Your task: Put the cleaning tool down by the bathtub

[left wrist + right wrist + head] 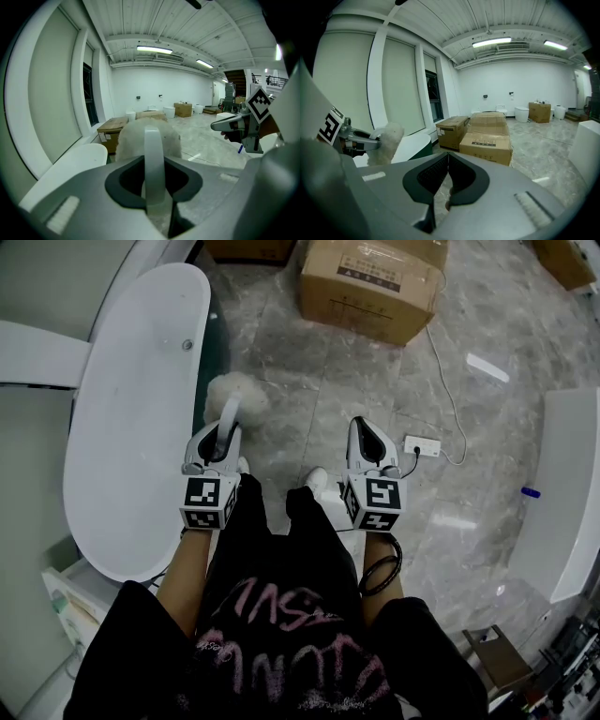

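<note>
My left gripper (pixel 226 421) is shut on the white handle (pixel 154 159) of the cleaning tool, a fluffy white duster head (pixel 237 393) that sticks out ahead of the jaws. The duster head (pixel 146 137) hangs above the floor just right of the white bathtub (pixel 131 418). My right gripper (pixel 364 432) is held level beside it, to the right, shut with nothing between its jaws. In the right gripper view the duster head (pixel 384 143) and left gripper show at the far left, with the bathtub (pixel 412 145) behind.
Cardboard boxes (pixel 370 285) stand on the marble floor ahead. A white power strip (pixel 422 445) with its cable lies to the right. Another white fixture (pixel 567 488) stands at the right edge. A window wall (pixel 51 89) runs along the left, behind the tub.
</note>
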A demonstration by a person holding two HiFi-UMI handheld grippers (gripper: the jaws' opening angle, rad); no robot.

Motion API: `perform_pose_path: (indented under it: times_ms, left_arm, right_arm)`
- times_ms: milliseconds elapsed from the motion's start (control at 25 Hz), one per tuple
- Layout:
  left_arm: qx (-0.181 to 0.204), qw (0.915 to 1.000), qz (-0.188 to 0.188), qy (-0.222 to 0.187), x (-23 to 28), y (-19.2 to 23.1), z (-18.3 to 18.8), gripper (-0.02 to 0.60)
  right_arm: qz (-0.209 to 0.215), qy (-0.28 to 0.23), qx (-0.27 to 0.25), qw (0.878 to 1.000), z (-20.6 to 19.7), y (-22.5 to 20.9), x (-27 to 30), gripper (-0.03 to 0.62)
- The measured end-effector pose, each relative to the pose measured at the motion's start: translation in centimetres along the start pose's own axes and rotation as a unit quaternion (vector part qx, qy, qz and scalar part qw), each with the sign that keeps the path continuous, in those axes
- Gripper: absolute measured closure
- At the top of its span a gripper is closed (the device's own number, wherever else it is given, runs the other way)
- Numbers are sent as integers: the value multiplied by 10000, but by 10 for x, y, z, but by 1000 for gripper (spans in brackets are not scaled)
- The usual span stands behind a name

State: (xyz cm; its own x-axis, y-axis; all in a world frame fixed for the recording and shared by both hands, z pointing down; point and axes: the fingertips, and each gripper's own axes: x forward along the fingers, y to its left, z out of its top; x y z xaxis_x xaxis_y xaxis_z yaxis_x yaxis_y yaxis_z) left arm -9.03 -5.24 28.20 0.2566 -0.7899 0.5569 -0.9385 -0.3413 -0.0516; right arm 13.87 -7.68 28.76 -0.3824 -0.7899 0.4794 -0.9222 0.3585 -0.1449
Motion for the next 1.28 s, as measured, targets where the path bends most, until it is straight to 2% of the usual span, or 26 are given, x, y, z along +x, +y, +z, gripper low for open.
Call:
perform_pose_path:
  times_ms: [480,680,1280]
  left_arm:
    - [-174,9985,-395,340,53,33,-42,495]
    - [-438,9972,-327,513,75,47,-68,495]
    - [-534,9922,-459,1031,146,47,-164,495]
  right_arm:
    - [-259,225,95,9994,-25,18,48,579]
    - [-263,416,151,9987,-48,22,69,579]
    - [-78,797,376,9961,-136,23,132,580]
